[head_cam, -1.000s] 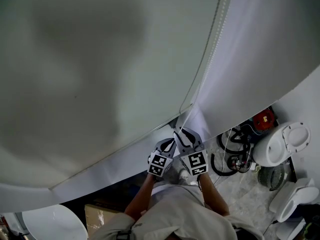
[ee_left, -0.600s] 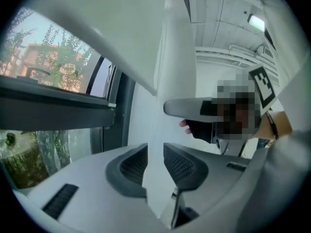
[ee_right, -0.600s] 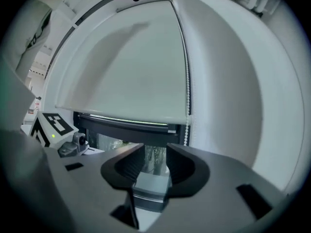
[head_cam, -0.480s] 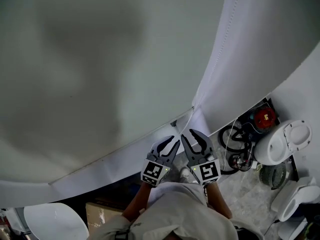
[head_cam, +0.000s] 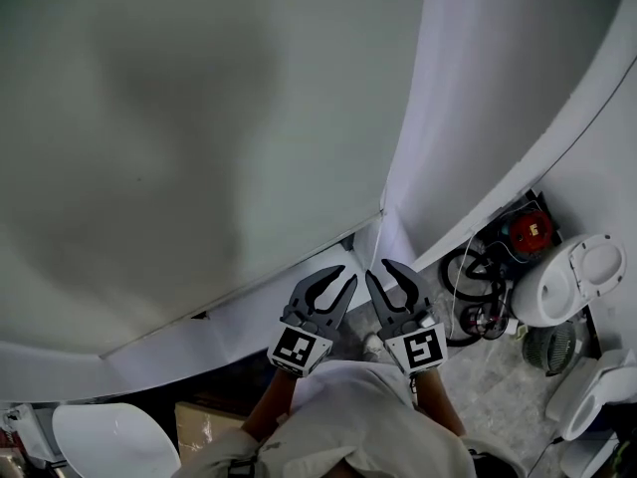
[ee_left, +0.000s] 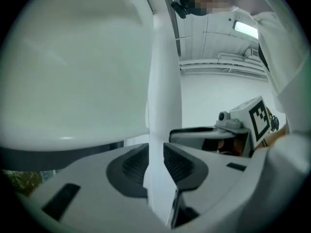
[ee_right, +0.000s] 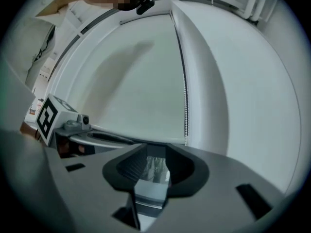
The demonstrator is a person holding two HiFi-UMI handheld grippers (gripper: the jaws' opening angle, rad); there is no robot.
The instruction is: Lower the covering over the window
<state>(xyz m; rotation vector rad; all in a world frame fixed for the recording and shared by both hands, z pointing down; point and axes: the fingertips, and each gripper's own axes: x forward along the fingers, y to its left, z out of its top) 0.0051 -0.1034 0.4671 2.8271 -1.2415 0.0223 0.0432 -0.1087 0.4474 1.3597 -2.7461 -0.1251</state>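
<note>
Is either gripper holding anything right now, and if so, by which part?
Nothing is held. The left gripper, jaws just opened, and the right gripper, jaws just narrowed slightly, both stand open and empty; the bead chain hangs free.

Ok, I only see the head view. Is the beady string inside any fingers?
Observer: No. In the right gripper view the bead chain hangs beyond the right gripper; its fingers just closed slightly, on nothing.
Operator: And the left one?
Observer: The left gripper has just been opening its fingers; only a white upright strip shows through the gap.
Operator: Is the blind all down?
Observer: No, glass shows under the blind.
</note>
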